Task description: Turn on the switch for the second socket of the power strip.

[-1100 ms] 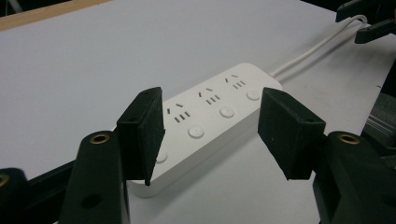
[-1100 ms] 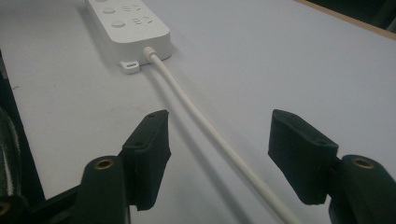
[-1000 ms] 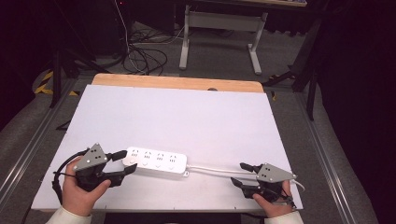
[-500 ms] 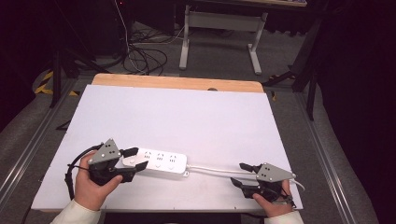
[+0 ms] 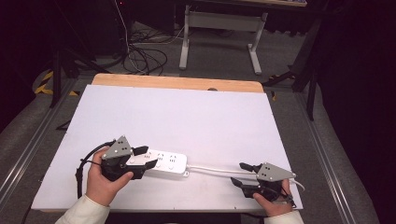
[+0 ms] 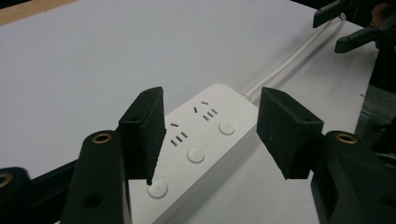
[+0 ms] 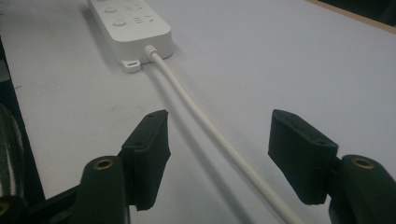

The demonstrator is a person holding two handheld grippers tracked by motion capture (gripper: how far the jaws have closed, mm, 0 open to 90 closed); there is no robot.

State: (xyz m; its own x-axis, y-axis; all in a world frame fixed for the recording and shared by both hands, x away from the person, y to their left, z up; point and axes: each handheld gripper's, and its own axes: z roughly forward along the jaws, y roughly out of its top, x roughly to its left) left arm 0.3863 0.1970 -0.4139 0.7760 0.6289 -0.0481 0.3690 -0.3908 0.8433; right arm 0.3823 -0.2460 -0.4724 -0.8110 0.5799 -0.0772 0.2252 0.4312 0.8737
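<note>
A white power strip (image 5: 166, 162) lies near the front of the white table (image 5: 187, 116); its sockets and round buttons face up (image 6: 201, 135). My left gripper (image 5: 145, 157) is open and straddles the strip's left end, one jaw on each side (image 6: 210, 135). A white cable (image 5: 212, 169) runs from the strip's right end to the front right. My right gripper (image 5: 242, 174) is open, its jaws on either side of the cable (image 7: 215, 135), which passes between them on the table. The strip's cable end (image 7: 135, 28) lies farther ahead of it.
A wooden strip (image 5: 177, 83) borders the table's far edge. Beyond it stand a desk frame (image 5: 219, 28) and loose cables (image 5: 140, 56) on the floor. Metal rails (image 5: 28, 149) run along both sides of the table.
My left gripper has moved right along the table's front, from beside the power strip to over its left end. The right gripper has stayed put.
</note>
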